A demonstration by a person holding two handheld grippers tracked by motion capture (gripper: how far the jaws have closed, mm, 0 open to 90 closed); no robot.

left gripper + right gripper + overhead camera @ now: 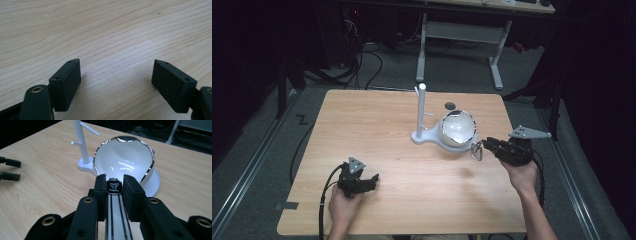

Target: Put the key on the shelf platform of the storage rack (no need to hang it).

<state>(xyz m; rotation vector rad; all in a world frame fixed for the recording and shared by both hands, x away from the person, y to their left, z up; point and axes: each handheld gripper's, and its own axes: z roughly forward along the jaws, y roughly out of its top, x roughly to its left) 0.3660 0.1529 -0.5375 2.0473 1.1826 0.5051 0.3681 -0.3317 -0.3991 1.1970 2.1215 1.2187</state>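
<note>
High view, left to right. Left gripper (373,180) sits at lower left of the frame, low over the wooden table (377,130), held by the left hand (343,205). Its jaws stand wide apart with nothing between them; the left gripper view shows two black rectangular pads (68,80) resting on or just above bare wood grain.

Centre of frame: a white stand (422,112), a slim upright post with short side pegs on a flat rounded base. Just right of the post, over that base, sits a glossy white cup (457,129), bowl-shaped, tilted with its mouth toward the camera, rim catching the light.

Right of centre: right gripper (479,147), held in the right hand (523,176), a grey three-cornered plate on top. Jaws are closed on the cup's handle (476,151), a looped band that sticks out from the cup's lower right. In the right gripper view the pads clamp a white strip with black edging (114,187), the cup body (125,162) directly beyond.

Table: pale wood laminate, rounded corners, smooth with fine grain. Room: dim, grey carpet floor, black cables at upper left, white legs of a second desk (462,35) at top centre.
</note>
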